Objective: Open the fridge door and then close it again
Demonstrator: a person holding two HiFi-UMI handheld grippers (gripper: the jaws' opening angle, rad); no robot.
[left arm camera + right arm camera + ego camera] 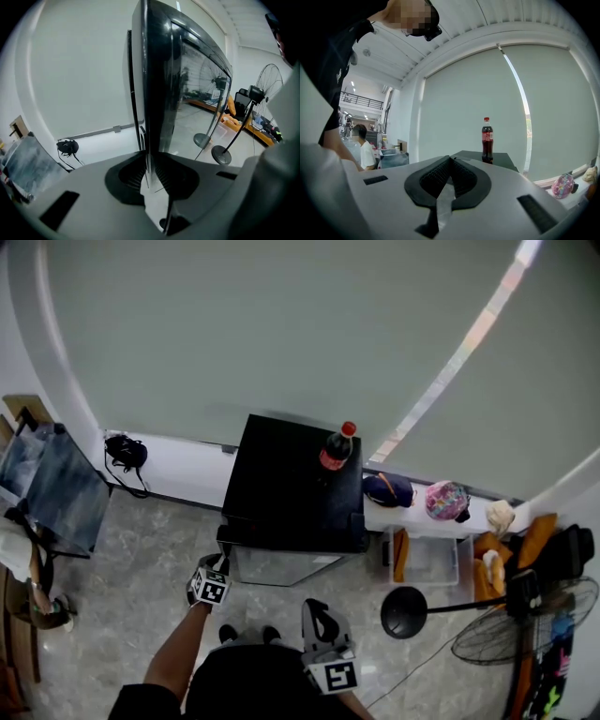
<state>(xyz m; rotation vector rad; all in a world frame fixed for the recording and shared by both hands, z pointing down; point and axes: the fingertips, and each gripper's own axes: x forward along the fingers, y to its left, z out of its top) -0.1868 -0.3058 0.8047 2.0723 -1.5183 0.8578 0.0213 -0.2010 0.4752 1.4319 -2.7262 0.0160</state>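
Only clear from the left gripper view: left gripper (149, 164) clamped on the thin edge of the fridge door (161, 84), at the front left corner of the black fridge (291, 474). Right gripper (450, 161) pressed together, empty, level with the cola bottle (487, 139) on top. Open floor (155, 559) to the door's left, fan base (405, 613) close on the right.

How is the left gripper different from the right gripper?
The left gripper is clamped on the edge of the fridge door; the right gripper is shut on nothing. The left gripper reaches the fridge; the right gripper hangs back by the person. Both carry a marker cube.
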